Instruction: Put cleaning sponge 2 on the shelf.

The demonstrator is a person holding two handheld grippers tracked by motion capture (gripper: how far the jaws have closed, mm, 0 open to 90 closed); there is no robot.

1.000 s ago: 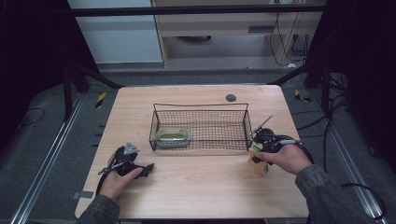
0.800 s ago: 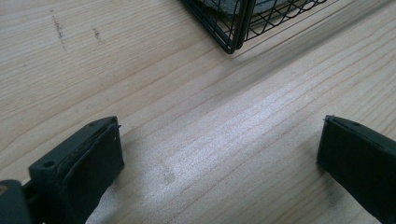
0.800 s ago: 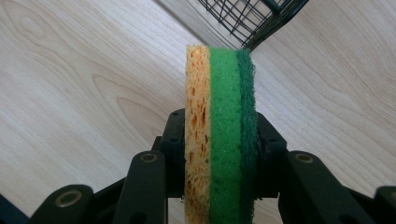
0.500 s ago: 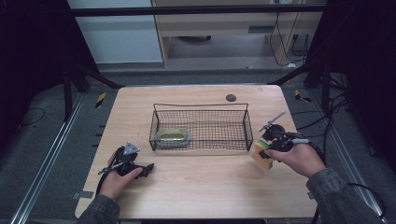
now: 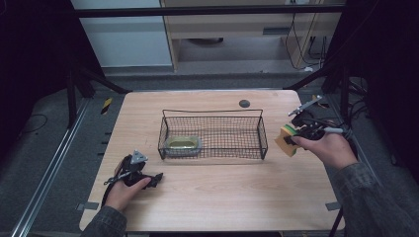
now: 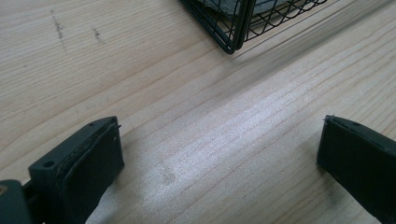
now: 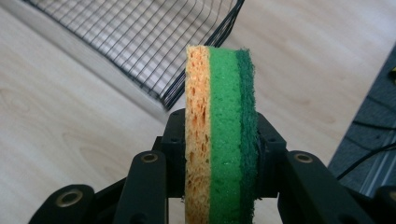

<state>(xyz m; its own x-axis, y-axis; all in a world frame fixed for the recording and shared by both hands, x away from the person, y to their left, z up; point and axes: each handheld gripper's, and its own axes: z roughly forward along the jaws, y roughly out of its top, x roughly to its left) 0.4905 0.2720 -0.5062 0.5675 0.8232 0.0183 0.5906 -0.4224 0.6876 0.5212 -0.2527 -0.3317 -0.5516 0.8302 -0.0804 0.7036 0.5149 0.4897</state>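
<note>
A sponge (image 5: 285, 140) with yellow, green and dark green layers hangs above the table's right side, just right of the wire basket (image 5: 212, 111). My right gripper (image 5: 292, 138) is shut on it. In the right gripper view the sponge (image 7: 219, 116) stands on edge, with the pads pressing on both its faces. My left gripper (image 5: 154, 178) rests on the table at the front left, with its jaws open and only bare wood between them (image 6: 219, 154). A flat oval tin (image 5: 183, 144) lies in the basket's left end.
The black wire basket sits mid-table, and its corner (image 6: 231, 42) is just ahead of my left gripper. A small dark round disc (image 5: 244, 103) lies near the table's far edge. Bare wood (image 5: 222, 192) spreads in front of the basket.
My right gripper has risen off the table with the sponge and moved right, away from the basket's end. The left hand has stayed in place.
</note>
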